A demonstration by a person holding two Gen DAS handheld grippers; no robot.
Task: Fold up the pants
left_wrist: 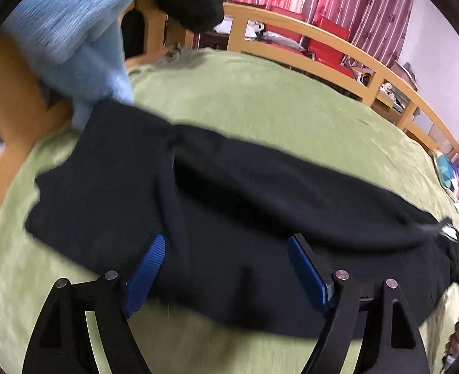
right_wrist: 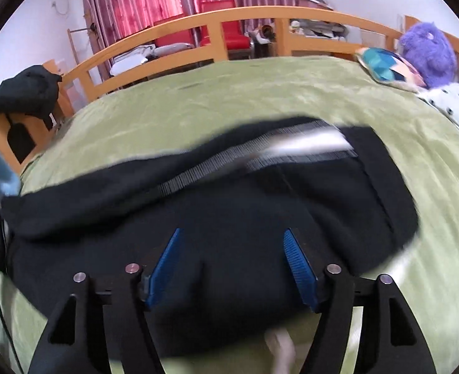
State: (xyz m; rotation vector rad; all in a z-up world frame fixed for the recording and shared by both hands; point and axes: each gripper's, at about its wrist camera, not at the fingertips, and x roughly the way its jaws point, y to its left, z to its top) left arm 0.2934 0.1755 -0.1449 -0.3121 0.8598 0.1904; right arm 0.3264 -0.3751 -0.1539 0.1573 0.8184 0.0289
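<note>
Both claws, left (left_wrist: pixel 226 268) and right (right_wrist: pixel 232 265), wide apart, empty, over black pants (left_wrist: pixel 229 193) edge.

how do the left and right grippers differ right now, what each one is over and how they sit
The left gripper hangs over plain black pants fabric; the right gripper faces the striped waistband. The left's fingers look unevenly angled, the right's symmetrical. Both are open, blue-padded, gripping nothing.
</note>
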